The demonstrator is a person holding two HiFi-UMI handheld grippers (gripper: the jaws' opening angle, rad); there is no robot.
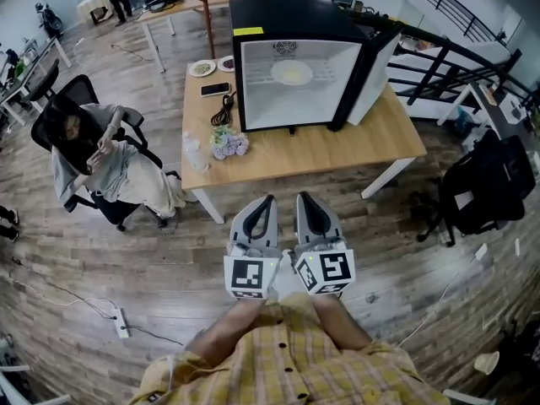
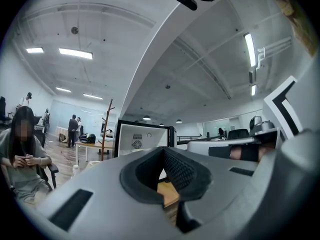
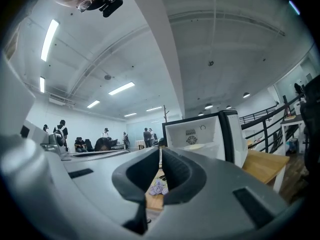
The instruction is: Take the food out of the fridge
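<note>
A black mini fridge (image 1: 295, 62) stands on the wooden table (image 1: 337, 146) with its door (image 1: 375, 74) swung open to the right. A pale plate of food (image 1: 292, 73) lies inside its white interior. Both grippers hang side by side over the floor in front of the table, pointing level at the fridge, well short of it. My left gripper (image 1: 268, 199) is shut and empty, its pads meeting at the tips (image 2: 162, 151). The right gripper (image 1: 304, 197) is shut too, with nothing in it (image 3: 160, 151). The fridge shows beyond the jaws in both gripper views (image 2: 142, 139) (image 3: 197, 136).
On the table's left part lie a purple bundle (image 1: 229, 144), a clear bottle (image 1: 196, 152), a black cable (image 1: 224, 110), a phone (image 1: 215, 89) and two small plates (image 1: 202, 67). A person sits in an office chair (image 1: 93, 154) at left. A black bag (image 1: 494, 184) and railing stand right.
</note>
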